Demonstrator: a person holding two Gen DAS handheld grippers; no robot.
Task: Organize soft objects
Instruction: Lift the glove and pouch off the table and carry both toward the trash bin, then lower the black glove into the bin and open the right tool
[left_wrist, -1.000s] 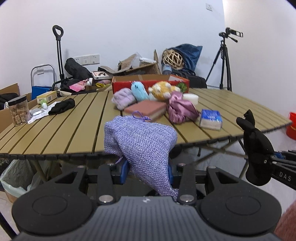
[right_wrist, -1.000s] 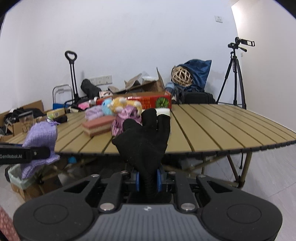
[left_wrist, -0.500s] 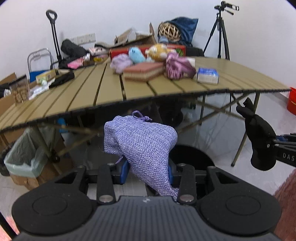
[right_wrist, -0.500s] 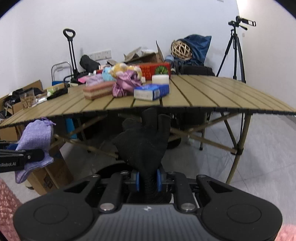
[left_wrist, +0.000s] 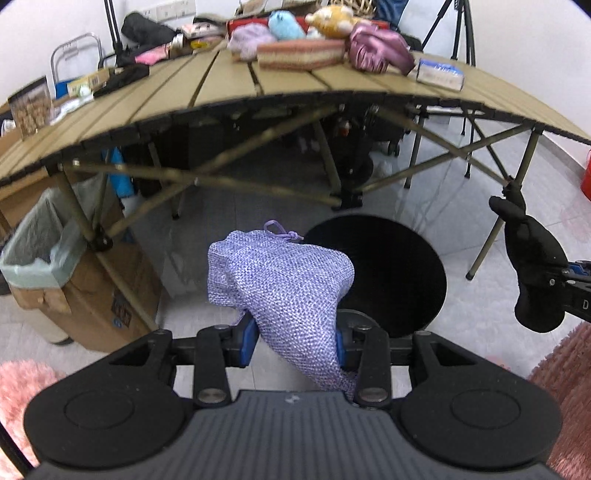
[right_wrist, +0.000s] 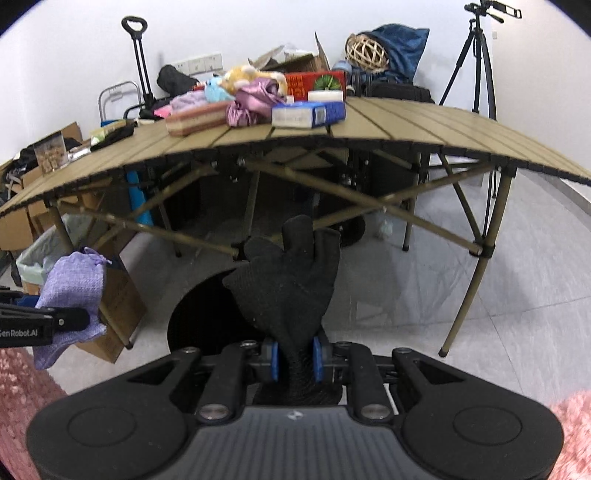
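Nearest: left gripper (left_wrist: 293, 341) clamped on lilac woven drawstring pouch (left_wrist: 280, 284), blue pads pressing both sides, pouch bulging up and forward above the jaws. Right gripper (right_wrist: 295, 356) pinched tight on cuff of black knit glove (right_wrist: 291, 275), glove fingers standing upright. Both held below tabletop level, over a round black disc (left_wrist: 399, 273) on the grey tiled floor. Left of it, cardboard box lined with pale green bag (left_wrist: 37, 247). Beyond, folding slatted tan table (right_wrist: 424, 129) carrying pink-and-tan sponge block (right_wrist: 195, 120), mauve satin cloth (right_wrist: 251, 101), blue tissue packet (right_wrist: 306, 112) and plush toys. Farthest, black tripod (right_wrist: 476, 62) at white wall.
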